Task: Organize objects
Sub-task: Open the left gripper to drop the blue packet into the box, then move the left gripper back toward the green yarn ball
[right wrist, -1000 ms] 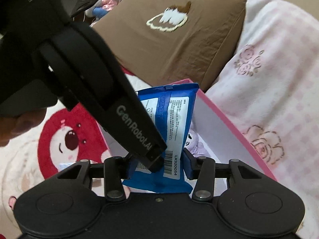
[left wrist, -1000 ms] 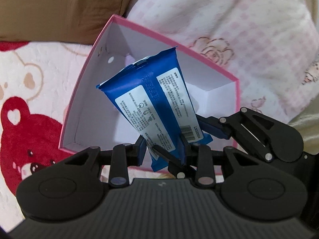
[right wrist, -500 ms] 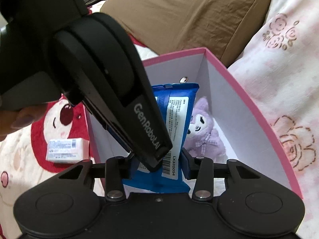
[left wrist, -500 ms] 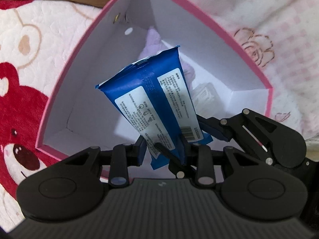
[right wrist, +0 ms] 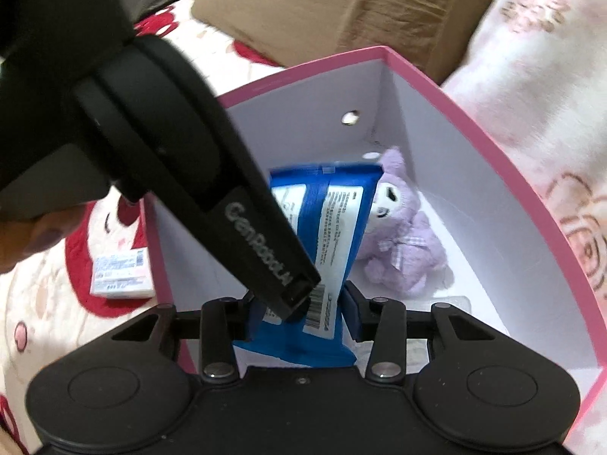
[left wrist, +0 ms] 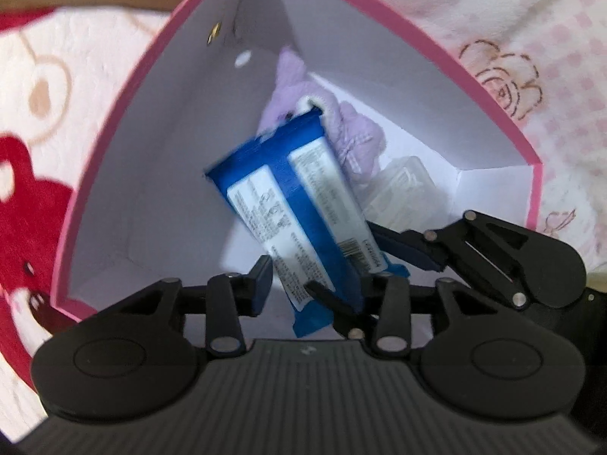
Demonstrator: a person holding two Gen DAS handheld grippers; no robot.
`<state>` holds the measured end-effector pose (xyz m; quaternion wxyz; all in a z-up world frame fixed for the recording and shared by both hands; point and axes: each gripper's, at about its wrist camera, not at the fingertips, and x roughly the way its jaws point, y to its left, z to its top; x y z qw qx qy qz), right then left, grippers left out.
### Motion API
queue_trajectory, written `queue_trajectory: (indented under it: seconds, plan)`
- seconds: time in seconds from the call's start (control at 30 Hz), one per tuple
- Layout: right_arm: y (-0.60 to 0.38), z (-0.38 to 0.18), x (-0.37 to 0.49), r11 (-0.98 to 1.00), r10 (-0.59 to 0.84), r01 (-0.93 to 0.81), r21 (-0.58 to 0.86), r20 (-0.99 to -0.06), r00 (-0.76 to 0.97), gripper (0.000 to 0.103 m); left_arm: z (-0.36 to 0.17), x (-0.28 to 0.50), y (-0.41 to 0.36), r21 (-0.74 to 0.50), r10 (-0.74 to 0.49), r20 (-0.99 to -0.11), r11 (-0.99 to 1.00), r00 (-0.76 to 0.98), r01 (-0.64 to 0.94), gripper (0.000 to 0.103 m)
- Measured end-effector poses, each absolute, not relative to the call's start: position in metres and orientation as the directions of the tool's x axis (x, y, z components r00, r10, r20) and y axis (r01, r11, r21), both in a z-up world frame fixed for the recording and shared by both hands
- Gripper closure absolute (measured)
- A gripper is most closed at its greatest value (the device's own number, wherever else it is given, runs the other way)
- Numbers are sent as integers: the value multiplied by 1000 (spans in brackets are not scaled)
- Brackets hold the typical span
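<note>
**Blue pack over the box, left release under way**

Both grippers hold one blue pack inside the mouth of the pink box, which sits on the bed.

Left gripper: its fingers are spreading at this moment. The pack is between them, but the left finger shows a gap to the pack's edge, so the pinch looks let go. Motion blur on the pack; contact on the right side I cannot tell.

Right gripper: fingers pressed on the lower end of the pack, pinching it from both sides. The left gripper's arm crosses in front of it in the right wrist view and hides part of the near finger.

Position: the pack stands tilted, its far end pointing down into the box ahead of the fingers, its near end up between them. It does not appear to rest on the box floor yet.

Already in the box: a purple plush just beyond and right of the pack, and a clear packet on the floor right of the fingers.

Still out: a small white carton on the bed, left of the box and left of the right fingers.

Judgement on progress: two items stowed, the third nearly so. Left to do: the right fingers' release, then the white carton. Anything else outside is not visible.
</note>
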<state>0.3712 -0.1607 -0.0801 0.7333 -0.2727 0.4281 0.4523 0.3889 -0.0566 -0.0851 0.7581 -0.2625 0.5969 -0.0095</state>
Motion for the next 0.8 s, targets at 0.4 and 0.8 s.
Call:
queue_trajectory:
  seconds: [0.4, 0.8]
  plan:
    - [-188, -61, 347, 636, 417, -771, -15, -835, 360, 45, -38, 361, -44, -360, -272, -876, 918, 398, -164, 60]
    - [-203, -6, 276, 711, 443, -702, -40, -750, 491, 33, 43, 295, -39, -249, -226, -827, 968, 514, 24, 56]
